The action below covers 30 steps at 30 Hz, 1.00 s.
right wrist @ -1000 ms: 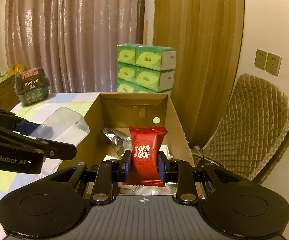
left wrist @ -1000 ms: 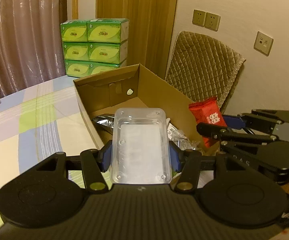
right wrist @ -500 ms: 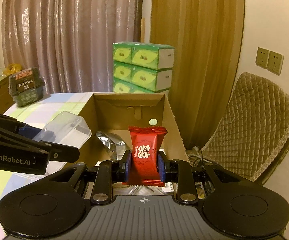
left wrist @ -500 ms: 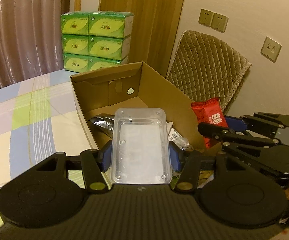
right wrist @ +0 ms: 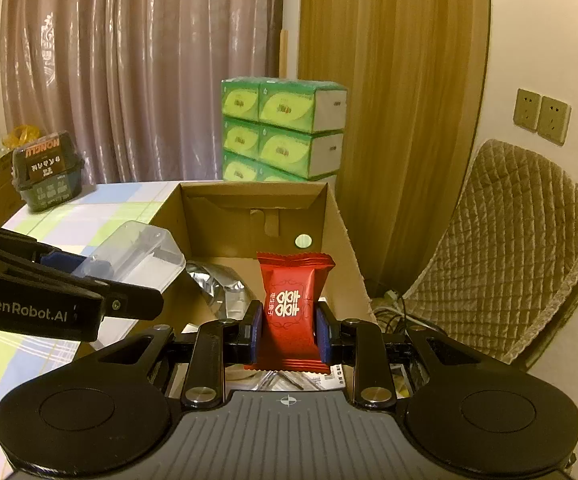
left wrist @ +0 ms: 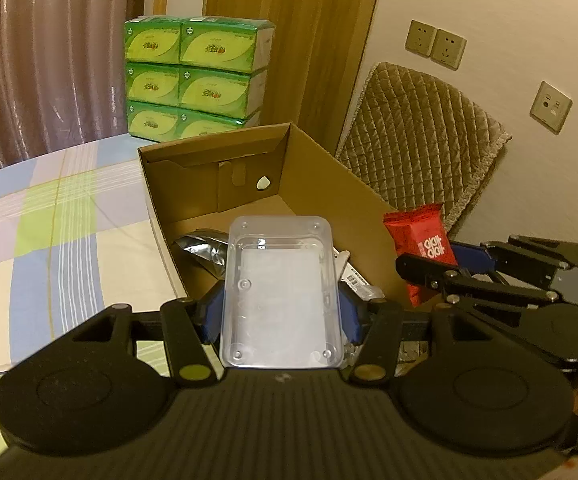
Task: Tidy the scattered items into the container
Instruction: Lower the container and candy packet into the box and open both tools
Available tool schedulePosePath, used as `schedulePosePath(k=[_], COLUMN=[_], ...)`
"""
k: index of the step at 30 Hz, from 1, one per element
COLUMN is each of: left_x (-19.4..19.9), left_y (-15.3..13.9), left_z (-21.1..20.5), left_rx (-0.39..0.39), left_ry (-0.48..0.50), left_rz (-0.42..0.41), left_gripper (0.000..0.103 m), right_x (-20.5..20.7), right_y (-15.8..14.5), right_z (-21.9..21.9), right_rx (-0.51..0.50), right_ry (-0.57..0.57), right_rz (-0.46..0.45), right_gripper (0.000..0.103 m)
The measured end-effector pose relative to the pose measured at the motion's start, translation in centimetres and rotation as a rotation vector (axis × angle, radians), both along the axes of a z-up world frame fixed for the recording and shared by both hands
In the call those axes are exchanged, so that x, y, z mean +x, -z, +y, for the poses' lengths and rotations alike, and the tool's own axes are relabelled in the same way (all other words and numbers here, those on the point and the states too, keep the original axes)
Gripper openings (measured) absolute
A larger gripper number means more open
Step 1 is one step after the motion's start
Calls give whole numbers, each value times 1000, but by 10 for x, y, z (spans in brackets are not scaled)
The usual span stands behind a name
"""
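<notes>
Both grippers held items over the open cardboard box.

Left gripper (left wrist: 281, 312) had its blue pads clamped on a clear plastic container (left wrist: 283, 292), above the cardboard box's (left wrist: 329, 184) near-left edge on the checked tablecloth (left wrist: 49, 240). A silver foil pouch (left wrist: 205, 246) lay inside the box. Right gripper (right wrist: 289, 330) was pinched tight on a red snack packet (right wrist: 291, 308), held upright over the box's near end.
</notes>
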<state>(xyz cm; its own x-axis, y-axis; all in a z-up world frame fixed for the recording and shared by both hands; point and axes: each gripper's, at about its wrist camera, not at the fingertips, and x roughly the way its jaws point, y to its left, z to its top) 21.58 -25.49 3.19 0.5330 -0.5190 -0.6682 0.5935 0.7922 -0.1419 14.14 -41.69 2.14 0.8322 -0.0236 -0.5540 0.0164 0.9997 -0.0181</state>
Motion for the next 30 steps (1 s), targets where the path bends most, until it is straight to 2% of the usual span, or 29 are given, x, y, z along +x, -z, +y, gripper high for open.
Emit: schedulePosePath(k=[1, 3, 4, 24, 28, 29, 30], left_x=[1, 3, 3, -6, -5, -5, -5], left_y=[0, 1, 1, 0, -1, -1, -1], left_z=[0, 1, 2, 28, 34, 35, 36], left_rx=[2, 0, -2, 32, 32, 33, 34], left_ry=[-6, -17, -16, -39, -46, -45, -45], left_rz=[4, 11, 8, -13, -14, -14, -16], left_gripper=[52, 67, 69, 69, 69, 70, 70], right_x=[1, 1, 1, 3, 12, 15, 16], right_y=[0, 1, 1, -1, 0, 2, 4], right_z=[0, -1, -1, 3, 8, 10, 11], right_rx=[0, 0, 0, 11, 23, 17, 13], right_ry=[0, 1, 1, -14, -41, -48, -49], right_rz=[1, 2, 2, -7, 20, 32, 39], right_gripper=[24, 24, 24, 24, 25, 25, 33])
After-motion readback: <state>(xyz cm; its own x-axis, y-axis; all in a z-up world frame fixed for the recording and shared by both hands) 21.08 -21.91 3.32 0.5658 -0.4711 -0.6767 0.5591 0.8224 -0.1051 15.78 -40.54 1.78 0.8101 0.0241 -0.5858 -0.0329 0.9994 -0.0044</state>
